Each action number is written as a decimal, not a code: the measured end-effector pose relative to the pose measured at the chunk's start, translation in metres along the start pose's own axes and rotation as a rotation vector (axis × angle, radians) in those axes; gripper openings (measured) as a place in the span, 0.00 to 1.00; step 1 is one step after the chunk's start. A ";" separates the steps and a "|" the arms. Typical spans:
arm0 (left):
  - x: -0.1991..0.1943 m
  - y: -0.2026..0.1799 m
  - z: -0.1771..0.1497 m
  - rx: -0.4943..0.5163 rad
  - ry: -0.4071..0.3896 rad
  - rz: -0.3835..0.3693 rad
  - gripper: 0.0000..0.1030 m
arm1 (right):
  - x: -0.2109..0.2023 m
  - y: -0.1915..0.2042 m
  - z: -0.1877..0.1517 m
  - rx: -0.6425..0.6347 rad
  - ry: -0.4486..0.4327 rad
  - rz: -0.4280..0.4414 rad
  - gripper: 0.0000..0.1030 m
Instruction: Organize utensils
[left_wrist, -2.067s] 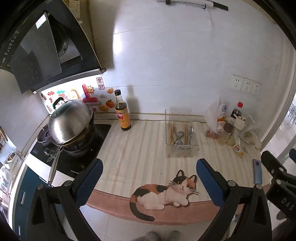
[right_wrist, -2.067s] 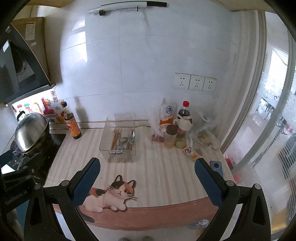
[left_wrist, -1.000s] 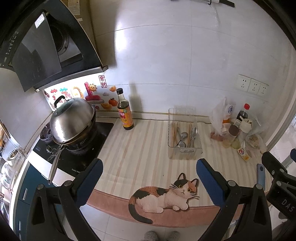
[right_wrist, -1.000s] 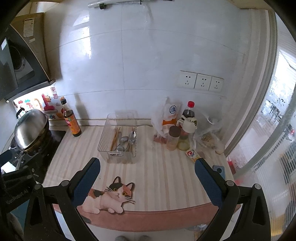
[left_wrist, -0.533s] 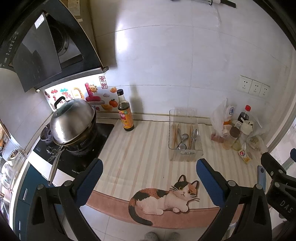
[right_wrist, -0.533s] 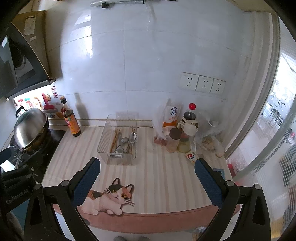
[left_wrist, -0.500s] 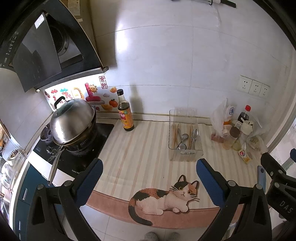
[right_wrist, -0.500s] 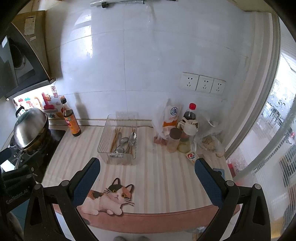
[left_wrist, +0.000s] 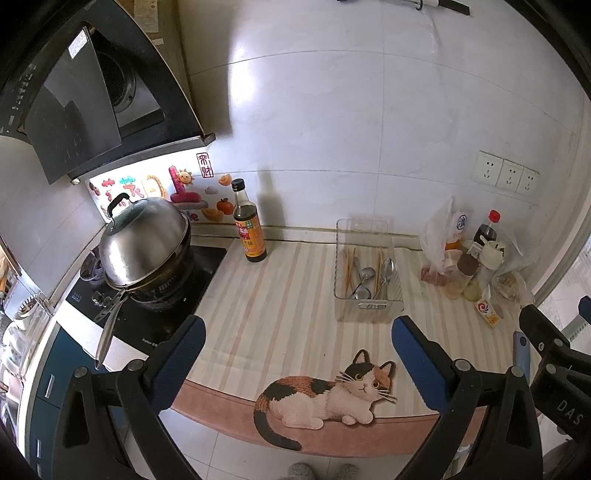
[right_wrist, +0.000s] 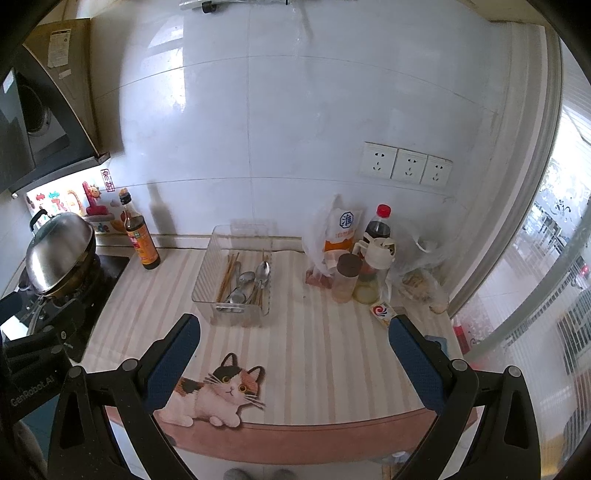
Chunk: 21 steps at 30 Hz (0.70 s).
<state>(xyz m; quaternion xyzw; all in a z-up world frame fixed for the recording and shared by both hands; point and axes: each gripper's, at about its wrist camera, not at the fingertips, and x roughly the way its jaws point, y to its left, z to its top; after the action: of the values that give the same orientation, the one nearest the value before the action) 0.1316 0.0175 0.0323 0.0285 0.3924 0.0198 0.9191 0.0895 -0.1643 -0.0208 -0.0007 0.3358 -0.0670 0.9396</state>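
A clear plastic bin (left_wrist: 369, 312) (right_wrist: 207, 280) stands on the striped counter near the back wall. Inside it lie wooden chopsticks (left_wrist: 348, 271) (right_wrist: 227, 275) and metal spoons (left_wrist: 364, 280) (right_wrist: 263, 273). My left gripper (left_wrist: 297, 345) hangs open above the counter's front edge, well short of the bin, nothing between its blue fingers. My right gripper (right_wrist: 293, 345) is likewise open and empty, in front of the bin. Each gripper's body shows at the edge of the other's view.
A lidded steel wok (left_wrist: 142, 247) sits on the black stove at left. A dark sauce bottle (left_wrist: 248, 225) stands by the wall. Bottles, jars and bags (right_wrist: 364, 258) crowd the right back corner. A cat sticker (left_wrist: 328, 395) marks the counter front. A blue phone (left_wrist: 520, 354) lies at right.
Both grippers have drifted slightly back and up from the counter, so the bin and the cat sticker sit a little lower in view. Both stay open and empty.
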 end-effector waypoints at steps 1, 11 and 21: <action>0.000 0.000 0.000 0.000 0.000 -0.001 1.00 | 0.000 0.000 0.000 -0.001 -0.001 -0.001 1.00; 0.001 0.000 0.002 0.002 -0.003 -0.002 1.00 | 0.000 0.001 0.001 0.000 0.001 -0.002 1.00; 0.001 -0.001 0.006 -0.002 -0.003 0.007 1.00 | 0.001 -0.001 0.000 -0.004 0.000 0.005 1.00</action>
<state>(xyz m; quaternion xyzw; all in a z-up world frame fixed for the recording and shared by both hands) 0.1363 0.0161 0.0358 0.0291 0.3910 0.0234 0.9196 0.0904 -0.1657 -0.0213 -0.0015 0.3360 -0.0641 0.9397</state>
